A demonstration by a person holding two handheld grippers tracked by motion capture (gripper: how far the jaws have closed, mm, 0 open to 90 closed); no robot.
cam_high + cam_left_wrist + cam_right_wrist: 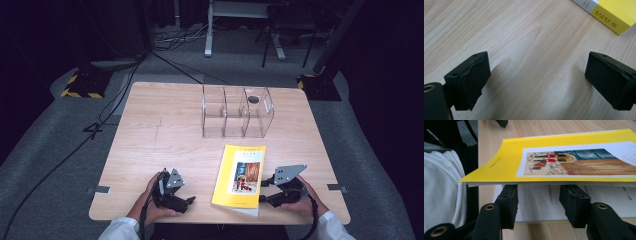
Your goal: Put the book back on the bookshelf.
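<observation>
book: yellow book (241, 176) flat on counter (165, 145), front edge, cover lifted
right claw (537, 202): part open, tips under raised cover, gripping nothing
left claw (536, 80): wide open, empty, over bare wood

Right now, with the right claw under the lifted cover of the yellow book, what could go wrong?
1. The right claw has both fingers under the raised front cover of the yellow book, jaws apart and gripping nothing; the cover could slip off and drop shut.
2. Pushing further in could crease the white page beneath.
3. The left claw sits open beside the book, not holding it, so the book may slide on the wooden table.
</observation>
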